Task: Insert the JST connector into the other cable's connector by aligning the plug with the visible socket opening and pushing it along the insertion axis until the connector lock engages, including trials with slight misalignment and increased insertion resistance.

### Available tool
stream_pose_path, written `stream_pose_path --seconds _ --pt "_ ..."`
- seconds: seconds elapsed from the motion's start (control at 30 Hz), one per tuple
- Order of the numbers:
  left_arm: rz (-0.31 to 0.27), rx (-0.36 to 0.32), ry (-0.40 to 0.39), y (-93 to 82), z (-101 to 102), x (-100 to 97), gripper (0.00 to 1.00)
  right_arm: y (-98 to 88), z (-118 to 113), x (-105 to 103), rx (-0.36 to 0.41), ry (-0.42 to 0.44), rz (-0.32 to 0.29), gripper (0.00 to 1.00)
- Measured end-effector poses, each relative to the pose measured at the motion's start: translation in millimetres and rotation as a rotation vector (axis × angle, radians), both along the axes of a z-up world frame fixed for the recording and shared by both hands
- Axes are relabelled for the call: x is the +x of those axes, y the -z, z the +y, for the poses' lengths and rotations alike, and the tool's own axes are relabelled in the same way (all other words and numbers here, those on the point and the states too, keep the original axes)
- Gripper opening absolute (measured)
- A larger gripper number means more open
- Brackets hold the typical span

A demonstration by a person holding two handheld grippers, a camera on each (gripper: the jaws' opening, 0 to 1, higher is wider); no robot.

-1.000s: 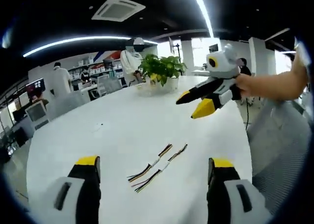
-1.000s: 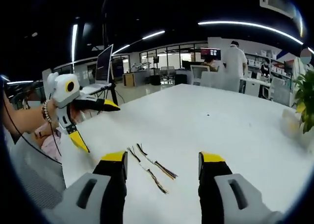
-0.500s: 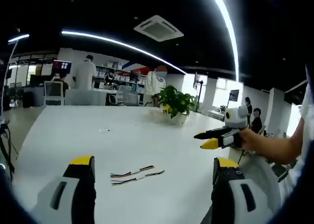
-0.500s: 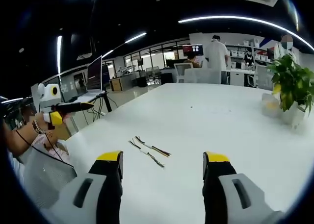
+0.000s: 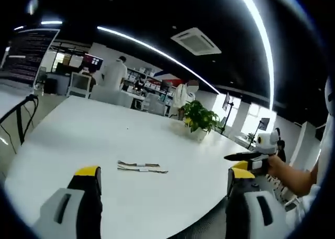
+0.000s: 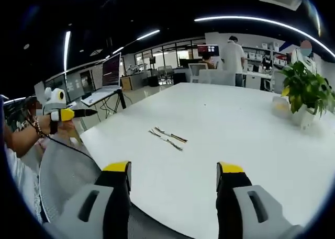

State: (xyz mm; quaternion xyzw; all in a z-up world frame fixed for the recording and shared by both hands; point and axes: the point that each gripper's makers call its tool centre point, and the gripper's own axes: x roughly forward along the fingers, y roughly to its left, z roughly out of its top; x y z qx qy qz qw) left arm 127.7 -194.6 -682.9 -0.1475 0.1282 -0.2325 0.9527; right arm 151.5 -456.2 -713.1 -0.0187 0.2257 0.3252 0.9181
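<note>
White bench [image 5: 78, 139] carries two JST cables [image 5: 140, 167], lying side by side and nearly touching, well short of the potted plant [image 5: 200, 122] near its far edge. Left gripper [image 5: 162, 197] and right gripper [image 6: 172, 192] hang released, empty, back beyond the bench's near edge. The likely trouble: thin wires flat on a slick top may slide or spin when pinched, leaving plug and socket misaligned. Counted: two cables, two grippers, one plant.

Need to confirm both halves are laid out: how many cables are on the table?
2: both cables lie side by side on the white table, one just beyond the other.
</note>
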Motion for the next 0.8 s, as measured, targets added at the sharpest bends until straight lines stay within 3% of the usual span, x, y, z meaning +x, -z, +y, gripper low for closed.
stream_pose_path --seconds 0.1,0.17,0.23,0.3,0.37,0.5,0.63,0.8 --pt "-0.023 -0.003 -0.016 5.1 -6 -9.6 0.99 7.9 0 -6 0.017 0.013 0.019 0.62" --pt "0.016 -0.009 -0.042 11.8 -6 -12.5 0.99 12.0 2 -9 0.027 0.011 0.031 0.62" --pt "0.017 -0.004 -0.059 15.6 -9 -14.3 0.99 17.3 6 -13 0.027 -0.001 0.057 0.62" --pt "-0.011 0.058 -0.066 16.6 -9 -13.4 0.99 20.8 4 -14 -0.039 -0.013 0.037 0.61" --pt "-0.040 0.122 -0.073 18.2 -9 -11.0 0.99 23.0 6 -17 -0.053 -0.017 0.035 0.61" --pt "0.053 0.095 -0.125 32.6 -8 -7.4 0.99 34.0 7 -26 -0.081 -0.045 0.056 0.61" --pt "0.045 0.136 -0.183 39.1 -5 -4.8 0.99 41.6 8 -35 -0.094 -0.052 0.068 0.62" --pt "0.125 0.185 -0.229 60.3 3 -11.4 0.99 39.2 7 -31 -0.011 -0.005 0.074 0.58"
